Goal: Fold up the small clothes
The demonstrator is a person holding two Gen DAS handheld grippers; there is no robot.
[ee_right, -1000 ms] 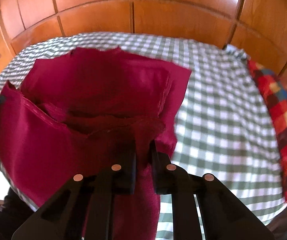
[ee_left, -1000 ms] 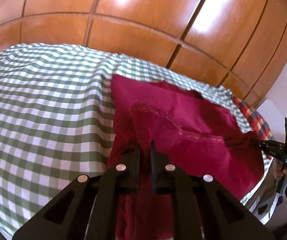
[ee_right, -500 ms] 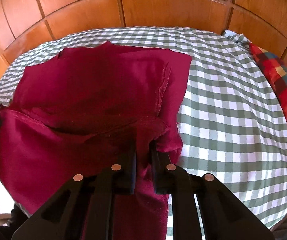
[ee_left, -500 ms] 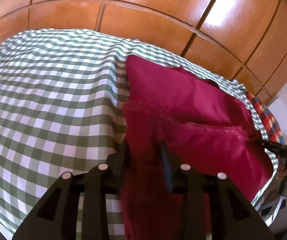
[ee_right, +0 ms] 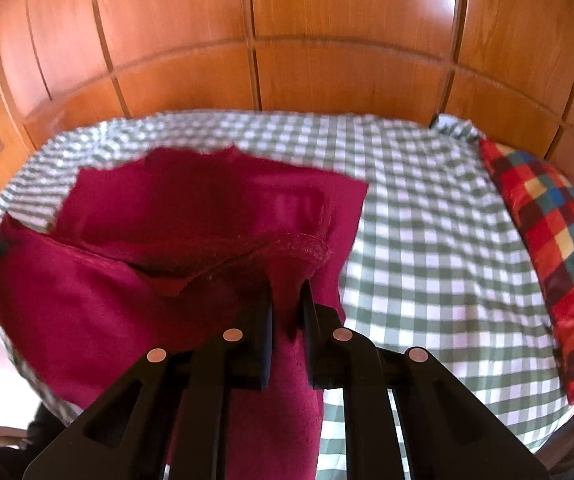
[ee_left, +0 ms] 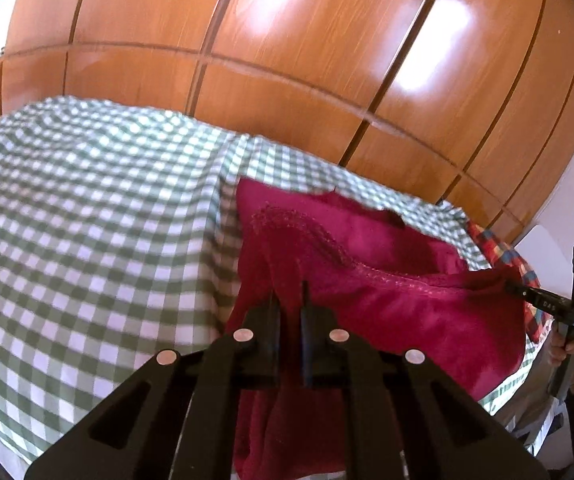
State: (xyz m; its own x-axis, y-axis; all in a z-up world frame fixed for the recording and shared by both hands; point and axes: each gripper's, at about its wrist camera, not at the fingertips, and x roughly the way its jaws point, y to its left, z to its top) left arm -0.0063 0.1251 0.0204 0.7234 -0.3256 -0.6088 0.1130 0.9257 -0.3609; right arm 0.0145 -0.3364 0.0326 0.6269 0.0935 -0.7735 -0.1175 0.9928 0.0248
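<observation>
Both tongs are clamped on the same crimson garment (ee_left: pixel 427 312): the left tongs (ee_left: pixel 287 292), whose jaws have just closed with the cloth between them, pinch one corner of its stitched hem, and the right tongs (ee_right: pixel 287 292) pinch the other corner. The hem hangs lifted between the two, sagging in the middle, while the rest of the garment lies flat on the bed's green-and-white checked sheet (ee_right: pixel 427 216). A red, blue and yellow plaid pillow (ee_right: pixel 559 248) sits at the sheet's right edge. Glossy wooden wardrobe doors (ee_left: pixel 287 60) stand behind the bed.
</observation>
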